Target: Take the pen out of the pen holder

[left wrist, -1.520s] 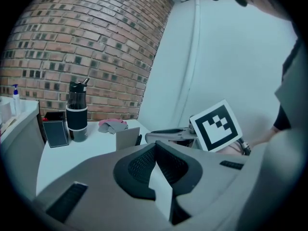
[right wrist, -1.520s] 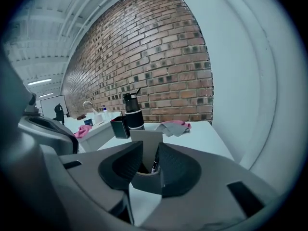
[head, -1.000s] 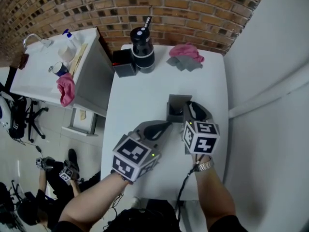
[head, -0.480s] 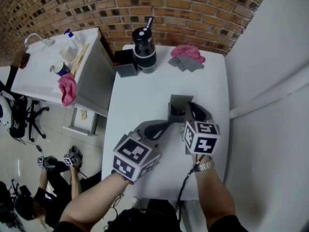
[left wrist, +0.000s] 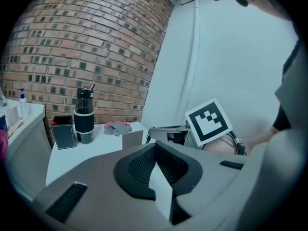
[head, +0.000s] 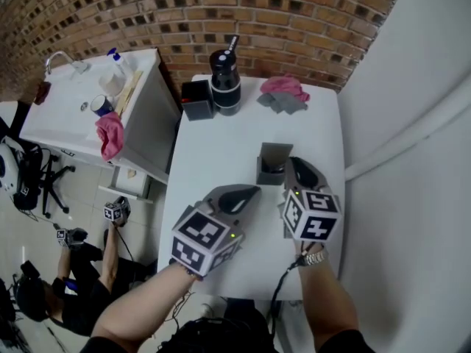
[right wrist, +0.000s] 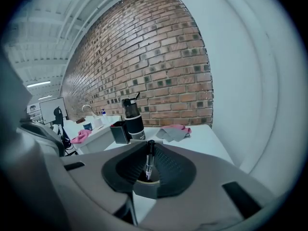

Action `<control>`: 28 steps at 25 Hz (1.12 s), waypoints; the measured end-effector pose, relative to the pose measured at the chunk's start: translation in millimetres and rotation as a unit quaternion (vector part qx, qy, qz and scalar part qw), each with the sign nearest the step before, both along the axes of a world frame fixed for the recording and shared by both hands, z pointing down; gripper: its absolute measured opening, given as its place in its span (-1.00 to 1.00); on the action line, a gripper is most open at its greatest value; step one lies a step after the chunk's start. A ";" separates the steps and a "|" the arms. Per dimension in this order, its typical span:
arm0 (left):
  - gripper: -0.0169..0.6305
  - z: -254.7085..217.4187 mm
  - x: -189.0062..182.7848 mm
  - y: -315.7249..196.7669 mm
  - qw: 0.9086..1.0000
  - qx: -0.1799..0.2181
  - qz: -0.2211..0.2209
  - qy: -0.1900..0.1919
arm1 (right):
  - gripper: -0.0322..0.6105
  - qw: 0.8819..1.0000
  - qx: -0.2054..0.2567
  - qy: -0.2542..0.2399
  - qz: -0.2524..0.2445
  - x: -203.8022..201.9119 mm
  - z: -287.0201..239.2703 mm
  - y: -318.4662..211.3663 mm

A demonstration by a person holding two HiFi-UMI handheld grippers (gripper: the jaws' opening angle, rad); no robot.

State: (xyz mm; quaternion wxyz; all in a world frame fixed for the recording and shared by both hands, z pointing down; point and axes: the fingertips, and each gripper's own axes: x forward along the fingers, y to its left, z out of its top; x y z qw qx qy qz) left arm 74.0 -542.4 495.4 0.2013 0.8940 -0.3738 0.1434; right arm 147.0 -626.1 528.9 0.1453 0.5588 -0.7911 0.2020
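pen pinched at the top, not yet lifted out of the holder
right gripper [right wrist: 150,145] had its jaws closed on the top of the pen [right wrist: 148,161], high up, probably so the barrel could slide straight up clear of the pen holder [right wrist: 146,186]. pen stood upright with its lower end inside the holder, toward the right side of the table [head: 213,149]. left gripper [left wrist: 156,147] sat near the holder, jaws together with nothing in them, likely parked as a brace in case the holder tipped. pen looked slim: dark cap, pale see-through barrel lower down.
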 end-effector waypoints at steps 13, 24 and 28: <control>-0.94 -57.9 -18.7 72.8 0.998 0.055 0.002 0.009 | -0.72 0.996 0.086 0.008 0.014 -3.7 -93.6 77.5; -0.94 -102.1 -47.9 178.2 0.994 0.104 0.000 0.014 | -0.72 0.991 0.134 0.011 0.012 -28.3 -146.7 195.5; -0.94 -112.3 -60.4 220.1 0.993 0.120 0.000 0.015 | -0.72 0.989 0.149 0.011 0.012 -38.7 -161.0 241.4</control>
